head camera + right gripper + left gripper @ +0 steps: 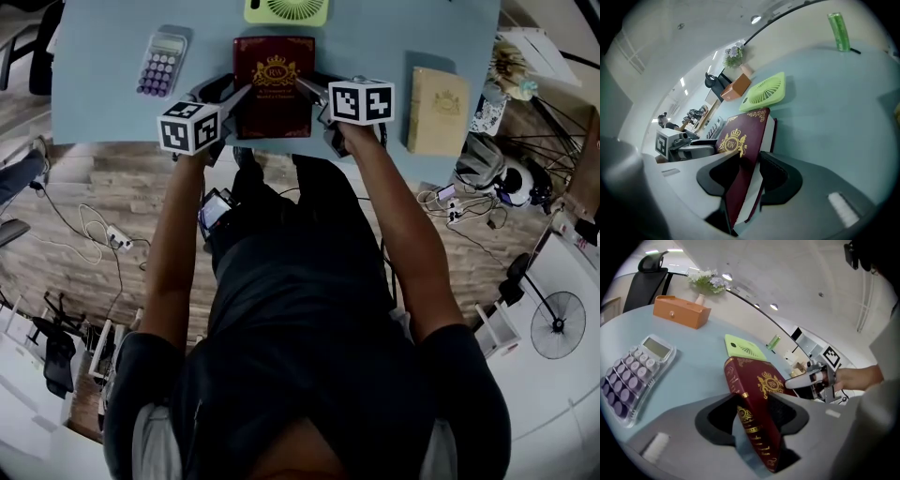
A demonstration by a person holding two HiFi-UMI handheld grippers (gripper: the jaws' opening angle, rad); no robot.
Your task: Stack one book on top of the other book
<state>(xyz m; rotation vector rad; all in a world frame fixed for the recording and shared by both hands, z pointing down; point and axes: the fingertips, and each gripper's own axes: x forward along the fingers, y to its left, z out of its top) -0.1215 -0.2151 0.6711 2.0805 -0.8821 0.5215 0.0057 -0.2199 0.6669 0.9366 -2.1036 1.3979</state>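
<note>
Your left gripper [757, 404] clamps the spine and your right gripper [749, 161] clamps the page edge of the red book [273, 86] between them; it seems stiff, glossy and rather heavy, so hold it level.

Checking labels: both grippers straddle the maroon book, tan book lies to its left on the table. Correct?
Wrong side. Head view: left gripper and right gripper straddle the maroon book; the tan book lies to its right on the table.
</note>
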